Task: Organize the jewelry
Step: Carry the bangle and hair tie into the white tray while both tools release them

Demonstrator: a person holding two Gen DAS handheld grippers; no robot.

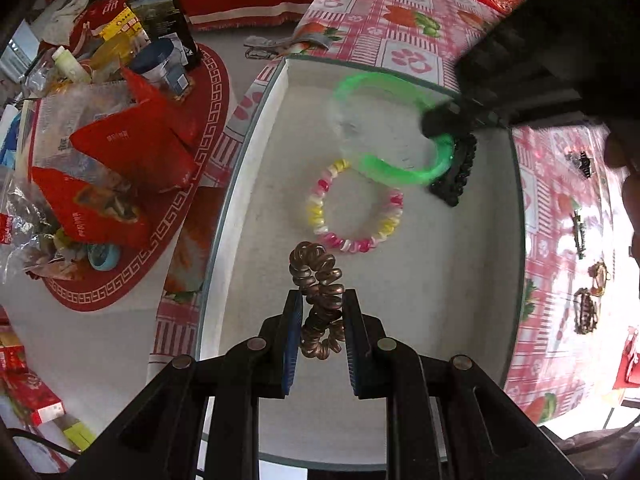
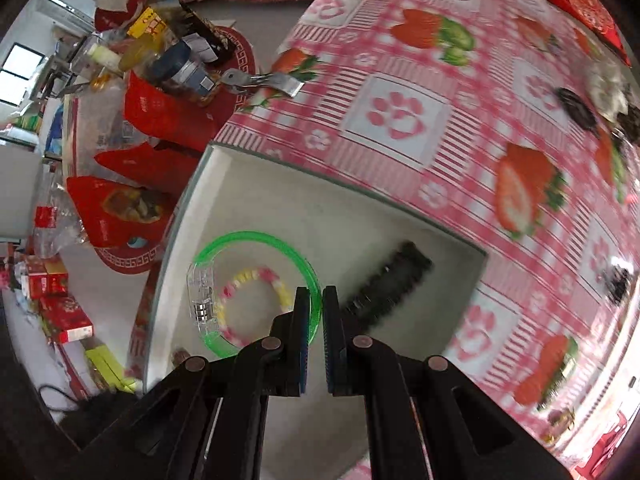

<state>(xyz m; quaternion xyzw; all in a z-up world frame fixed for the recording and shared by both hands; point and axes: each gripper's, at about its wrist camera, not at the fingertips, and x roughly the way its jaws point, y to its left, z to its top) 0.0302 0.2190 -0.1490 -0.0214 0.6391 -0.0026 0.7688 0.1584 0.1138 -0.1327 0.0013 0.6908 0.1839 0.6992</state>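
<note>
Left gripper [image 1: 320, 300] pinches one brown spiral hair tie [image 1: 318, 300], stretched, long axis running away from the camera, above the white tray [image 1: 256, 184]. In the tray: one pink-yellow coil bracelet [image 1: 354, 206] flat, then one green bangle [image 1: 400, 128] tilted, one black hair clip [image 1: 456, 172] lying lengthwise along the right wall. Right gripper [image 2: 317, 308] nips the bangle's rim, fingers nearly together. Only the right wrist view shows the bangle's clear clasp [image 2: 202, 296]; only the left shows roughly four small pieces [image 1: 586, 276] on the tablecloth [image 1: 400, 20].
</note>
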